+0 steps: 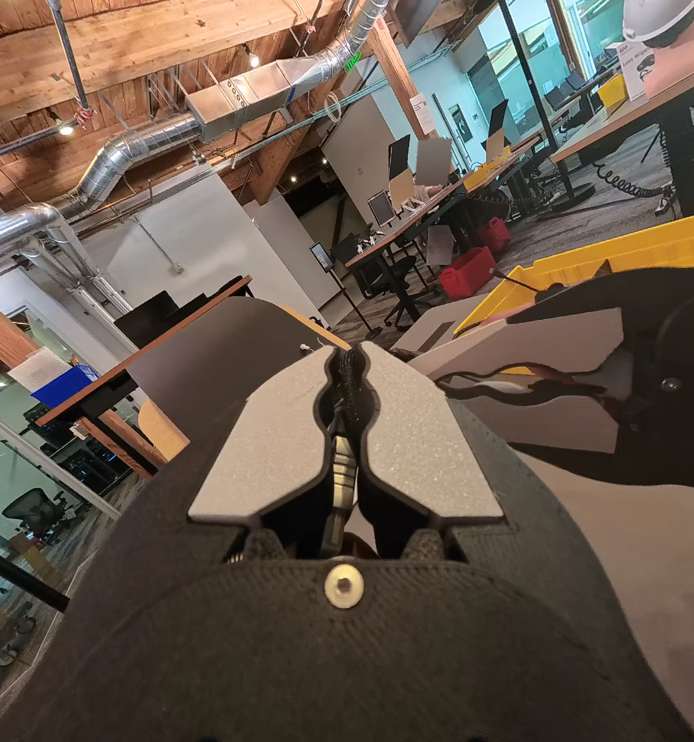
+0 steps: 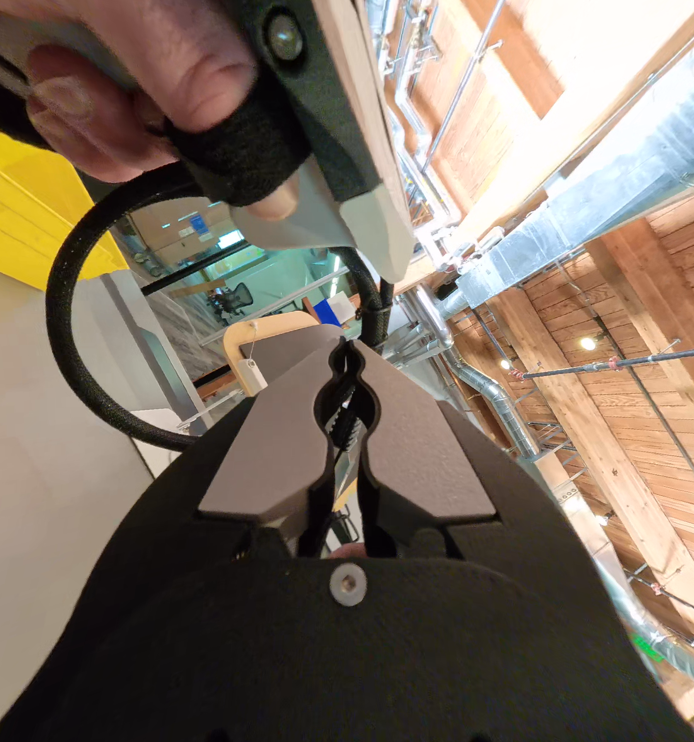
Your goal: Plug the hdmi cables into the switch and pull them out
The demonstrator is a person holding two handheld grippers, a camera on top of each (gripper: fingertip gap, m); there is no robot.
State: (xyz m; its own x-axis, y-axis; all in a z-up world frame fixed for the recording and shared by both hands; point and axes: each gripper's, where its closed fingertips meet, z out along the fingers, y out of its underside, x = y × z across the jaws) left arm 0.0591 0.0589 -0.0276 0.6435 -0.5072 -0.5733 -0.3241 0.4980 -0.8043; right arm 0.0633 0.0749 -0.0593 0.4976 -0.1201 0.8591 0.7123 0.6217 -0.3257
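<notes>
In the left wrist view my left gripper (image 1: 347, 349) is shut on a black braided HDMI cable (image 1: 349, 385). Its silver metal plug (image 1: 344, 469) points back between the fingers. In the right wrist view my right gripper (image 2: 344, 343) is shut on the ribbed black end of an HDMI cable, with a metal plug (image 2: 347, 467) showing lower in the gap. The braided cable (image 2: 62, 321) loops from the left gripper (image 2: 377, 265), held by a hand, round to the right gripper. The right gripper (image 1: 437, 377) sits close on the right in the left wrist view. No switch is in view.
A yellow bin (image 1: 618, 249) stands behind the right gripper and also shows in the right wrist view (image 2: 16, 200). A dark panel with a wooden edge (image 1: 216, 361) lies ahead. A white box with a dark slot (image 1: 429, 333) stands beside the bin. Office desks and chairs lie farther off.
</notes>
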